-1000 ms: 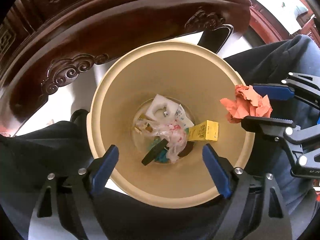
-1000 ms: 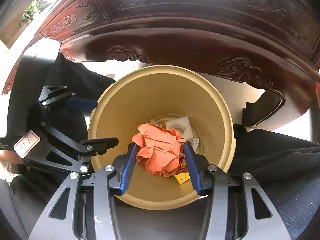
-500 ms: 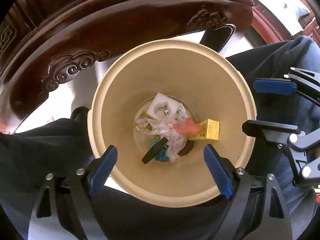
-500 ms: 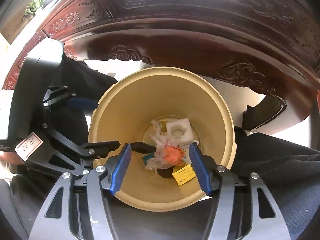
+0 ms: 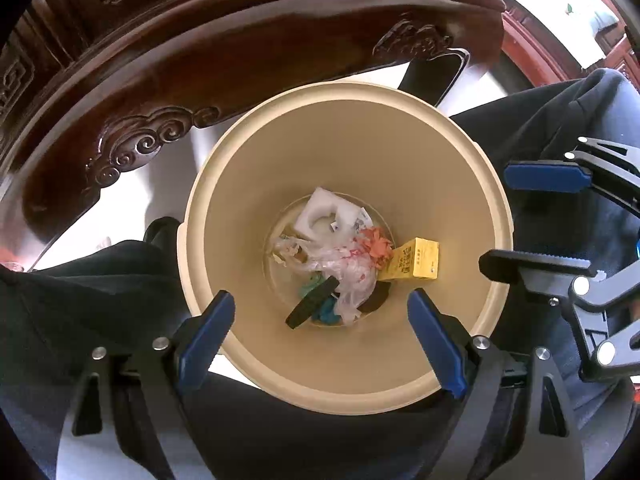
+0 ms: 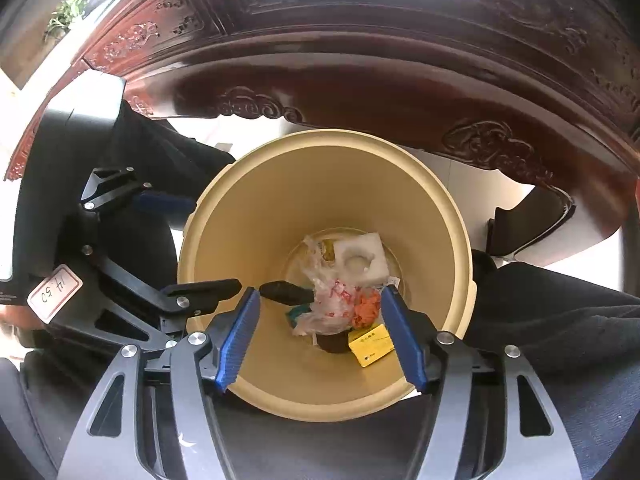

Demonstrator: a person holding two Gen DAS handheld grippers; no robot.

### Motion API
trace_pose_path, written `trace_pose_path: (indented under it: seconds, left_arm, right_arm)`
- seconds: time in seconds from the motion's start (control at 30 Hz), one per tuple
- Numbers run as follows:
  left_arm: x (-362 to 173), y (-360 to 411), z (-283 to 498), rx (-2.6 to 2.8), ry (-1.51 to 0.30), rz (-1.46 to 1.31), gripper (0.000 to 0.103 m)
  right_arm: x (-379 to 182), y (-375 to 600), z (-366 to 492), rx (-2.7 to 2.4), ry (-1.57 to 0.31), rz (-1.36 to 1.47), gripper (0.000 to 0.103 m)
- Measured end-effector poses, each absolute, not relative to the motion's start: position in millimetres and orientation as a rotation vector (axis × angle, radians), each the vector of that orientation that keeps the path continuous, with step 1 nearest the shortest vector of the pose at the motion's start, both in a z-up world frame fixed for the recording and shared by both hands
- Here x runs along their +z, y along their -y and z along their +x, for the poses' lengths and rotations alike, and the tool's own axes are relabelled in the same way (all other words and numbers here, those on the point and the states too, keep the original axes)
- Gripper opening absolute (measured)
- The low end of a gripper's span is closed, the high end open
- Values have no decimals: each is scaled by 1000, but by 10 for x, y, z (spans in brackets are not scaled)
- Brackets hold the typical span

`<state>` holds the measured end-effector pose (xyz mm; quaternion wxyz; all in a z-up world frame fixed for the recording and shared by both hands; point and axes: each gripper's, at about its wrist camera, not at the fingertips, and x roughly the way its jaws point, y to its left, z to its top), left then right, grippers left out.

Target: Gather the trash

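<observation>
A beige trash bin (image 5: 460, 168) (image 6: 248, 208) stands on the floor below both grippers. At its bottom lies the crumpled orange paper (image 5: 376, 245) (image 6: 366, 307), among a white foam piece (image 5: 324, 216) (image 6: 360, 258), a clear plastic bag (image 5: 348, 268) (image 6: 332, 304), a yellow box (image 5: 416, 260) (image 6: 370, 343) and a black item (image 5: 310, 307). My left gripper (image 5: 332, 340) hangs open above the bin's near rim, nothing between its fingers. My right gripper (image 6: 320, 336) (image 5: 540, 224) hovers over the bin with its jaws opening and nothing between them.
A dark carved wooden table apron (image 5: 240, 48) (image 6: 400, 72) arches above the bin. The person's dark-trousered legs (image 5: 80, 280) (image 6: 560, 308) flank it, with a black shoe (image 5: 436, 76) on the pale floor beyond the bin.
The right gripper opened and let go of the orange paper ball, which fell to the bottom of the bin. Neither hand has moved.
</observation>
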<state>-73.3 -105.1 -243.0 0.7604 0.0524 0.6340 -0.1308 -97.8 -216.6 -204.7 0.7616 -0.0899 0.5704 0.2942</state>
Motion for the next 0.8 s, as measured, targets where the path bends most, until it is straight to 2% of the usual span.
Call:
trace_pose_path:
  seconds: [0.37,0.53,0.67,0.8]
  left_arm:
    - [-2079,1009,-725,-265,-1279,85,88]
    - [-1517,967,-581,-205,-1099,105,88]
    - [-1055,891,-479,-133,-950,122,98]
    - [-628,797,-388,-54,-824,133,99]
  right_arm:
    - [-1745,2183,-1005,645,-1149,-191,65]
    - [-1305,2141,-915,632,-994,-228,69]
    - [-922,2167,-810,612,-869,-207,73]
    - [-530,2216,-714,572,-746,-166,80]
